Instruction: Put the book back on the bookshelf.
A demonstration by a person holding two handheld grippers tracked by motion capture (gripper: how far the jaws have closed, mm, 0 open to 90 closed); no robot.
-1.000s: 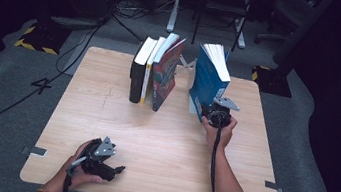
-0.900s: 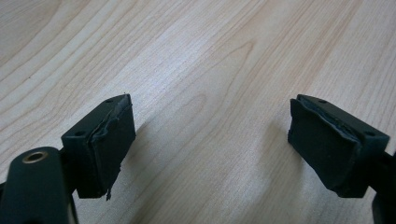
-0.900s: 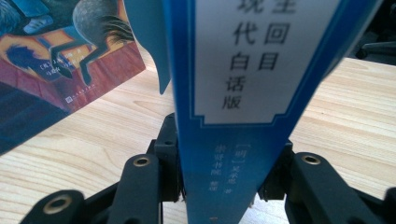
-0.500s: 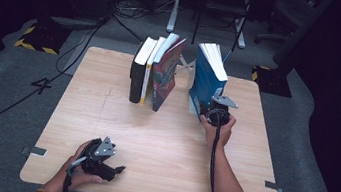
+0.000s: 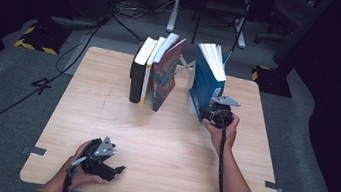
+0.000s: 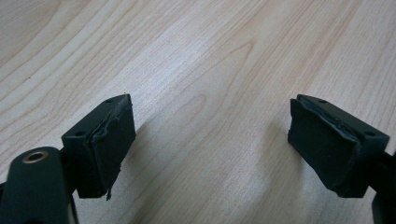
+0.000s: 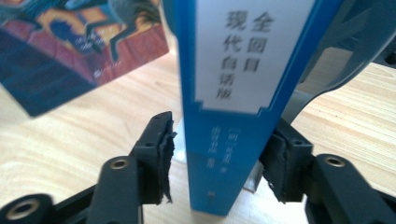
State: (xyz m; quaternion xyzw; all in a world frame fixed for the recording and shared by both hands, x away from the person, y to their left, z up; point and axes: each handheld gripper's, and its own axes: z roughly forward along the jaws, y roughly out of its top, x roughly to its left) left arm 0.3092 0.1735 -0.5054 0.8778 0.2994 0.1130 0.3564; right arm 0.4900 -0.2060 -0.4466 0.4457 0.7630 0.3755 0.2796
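Blue upright book (image 7: 224, 116) is standing freed on the wooden tabletop (image 5: 162, 140) as the right claw (image 7: 219, 168), jaws just opening, is spreading around its spine.

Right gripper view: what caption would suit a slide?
Right gripper open astride the upright blue book, its pads just released from the spine.

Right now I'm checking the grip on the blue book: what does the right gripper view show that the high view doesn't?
Right gripper view: the blue book standing spine-on between parted pads, a gap on the left one; white spine label. High view: the left gripper resting near the table edge, three books standing together. Both: blue book upright, right gripper at it.
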